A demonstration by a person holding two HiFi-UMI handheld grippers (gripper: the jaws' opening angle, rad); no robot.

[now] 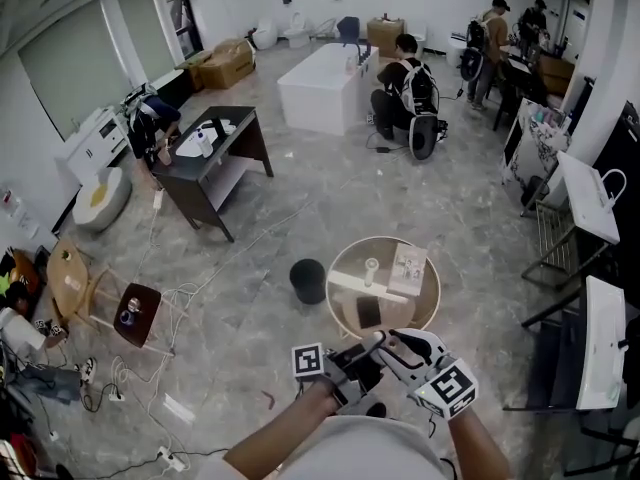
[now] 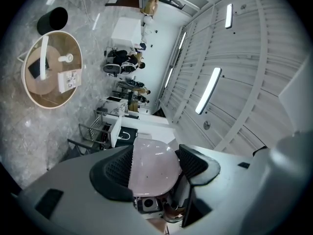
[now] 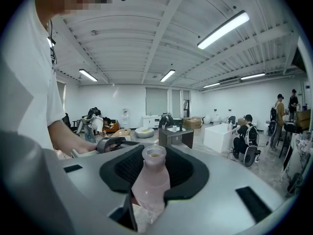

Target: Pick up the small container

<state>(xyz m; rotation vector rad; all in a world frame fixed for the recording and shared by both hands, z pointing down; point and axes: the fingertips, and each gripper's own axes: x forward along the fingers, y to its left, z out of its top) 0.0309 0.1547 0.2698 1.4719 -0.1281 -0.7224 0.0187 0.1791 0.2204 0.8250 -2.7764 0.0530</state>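
Note:
My right gripper (image 3: 154,173) is shut on a small pale pink bottle (image 3: 150,182); its open neck points away from the camera. My left gripper (image 2: 154,168) is shut on a pale pink rounded object (image 2: 152,165); I cannot tell whether it is part of that bottle. In the head view both grippers meet low in the middle, left gripper (image 1: 365,353) beside right gripper (image 1: 395,343), above the floor and just short of the round table (image 1: 345,263). A small white container (image 1: 371,268) stands on that table.
On the round table lie a white printed box (image 1: 408,268), a black flat item (image 1: 368,311) and a white strip. A black bin (image 1: 308,280) stands to its left. White shelving (image 1: 600,338) is at the right, and cables lie on the floor at the left. Several people work farther back.

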